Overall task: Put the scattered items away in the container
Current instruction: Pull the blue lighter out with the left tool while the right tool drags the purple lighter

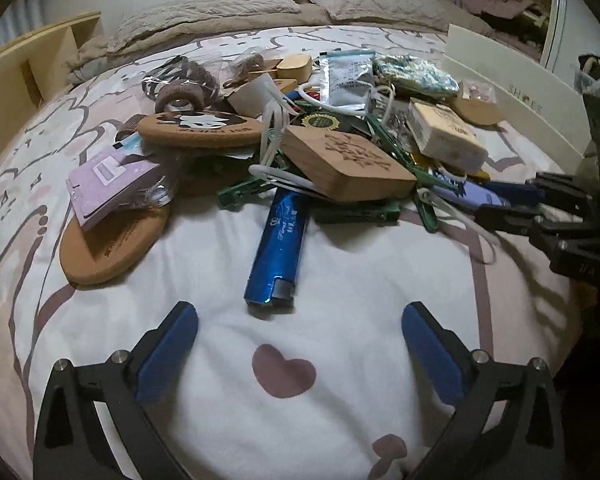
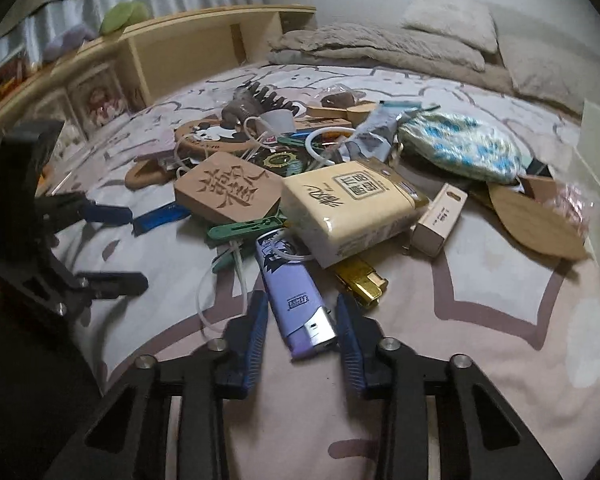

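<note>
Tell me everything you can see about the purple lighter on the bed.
The purple lighter is a flat lilac plastic body with dark printed artwork and a silver metal cap at its near end. It lies flat on the bedspread, far end tucked under the cream tissue pack, between the right gripper's blue pads, contact unclear.

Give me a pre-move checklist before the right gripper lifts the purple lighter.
1. Purple lighter sits between the right gripper fingers: ok.
2. Pads pressing on the lighter: cannot tell; a sliver of gap seems to show on both sides.
3. Lighter free of the pile: not ok; its far end lies under the tissue pack, and a white cord loops across it.
4. Left gripper out of the way: ok; open and empty over bare bedspread, short of the blue lighter.
5. Container reachable: cannot tell; only a white box wall shows beyond the pile.
</note>
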The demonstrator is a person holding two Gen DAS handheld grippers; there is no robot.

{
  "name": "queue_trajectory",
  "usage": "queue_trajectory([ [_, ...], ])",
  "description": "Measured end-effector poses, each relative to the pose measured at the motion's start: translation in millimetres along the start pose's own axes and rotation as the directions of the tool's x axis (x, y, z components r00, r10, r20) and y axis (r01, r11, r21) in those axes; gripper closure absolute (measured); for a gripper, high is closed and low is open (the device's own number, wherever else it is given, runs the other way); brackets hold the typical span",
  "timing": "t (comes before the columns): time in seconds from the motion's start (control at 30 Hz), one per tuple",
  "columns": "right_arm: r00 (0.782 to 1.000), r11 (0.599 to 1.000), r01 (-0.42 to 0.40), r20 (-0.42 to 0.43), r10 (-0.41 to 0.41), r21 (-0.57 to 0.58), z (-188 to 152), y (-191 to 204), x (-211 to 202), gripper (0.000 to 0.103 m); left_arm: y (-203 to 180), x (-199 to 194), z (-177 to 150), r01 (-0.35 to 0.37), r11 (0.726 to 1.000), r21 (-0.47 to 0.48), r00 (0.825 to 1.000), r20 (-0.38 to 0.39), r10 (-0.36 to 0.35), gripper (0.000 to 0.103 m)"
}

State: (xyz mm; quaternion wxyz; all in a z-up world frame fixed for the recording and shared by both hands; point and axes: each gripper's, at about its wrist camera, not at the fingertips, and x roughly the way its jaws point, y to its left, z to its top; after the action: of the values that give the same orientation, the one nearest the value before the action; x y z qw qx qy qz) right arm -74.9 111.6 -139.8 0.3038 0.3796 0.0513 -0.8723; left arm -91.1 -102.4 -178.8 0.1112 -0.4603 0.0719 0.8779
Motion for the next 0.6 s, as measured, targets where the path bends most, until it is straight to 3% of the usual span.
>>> queue_trajectory([
  [0.17,1.0,0.999,0.02,-0.015,-0.021,-0.024,-6.4,2.9,-9.6,0.076,1.9,4.0,8.8,0.012,1.0,-0.005,1.0,-0.01,-0.012,0.003],
  [0.27,0.999,1.0,0.019,-0.029,-0.019,-0.006,-13.8,1.6,-18.6,0.077,1.5,6.3,18.1,0.011,1.0,-0.001,1.0,-0.004,-0.011,0.018],
  [0.33,0.999,1.0,0.017,-0.037,-0.017,0.01,-17.9,-1.2,-25.0,0.077,2.2,9.0,24.3,0.006,1.0,-0.002,1.0,0.002,-0.006,0.036],
  [0.6,0.998,1.0,0.018,-0.063,-0.016,0.019,-32.9,-3.9,-42.7,0.077,3.9,6.3,30.1,-0.005,0.999,0.034,1.0,-0.006,0.005,0.081],
])
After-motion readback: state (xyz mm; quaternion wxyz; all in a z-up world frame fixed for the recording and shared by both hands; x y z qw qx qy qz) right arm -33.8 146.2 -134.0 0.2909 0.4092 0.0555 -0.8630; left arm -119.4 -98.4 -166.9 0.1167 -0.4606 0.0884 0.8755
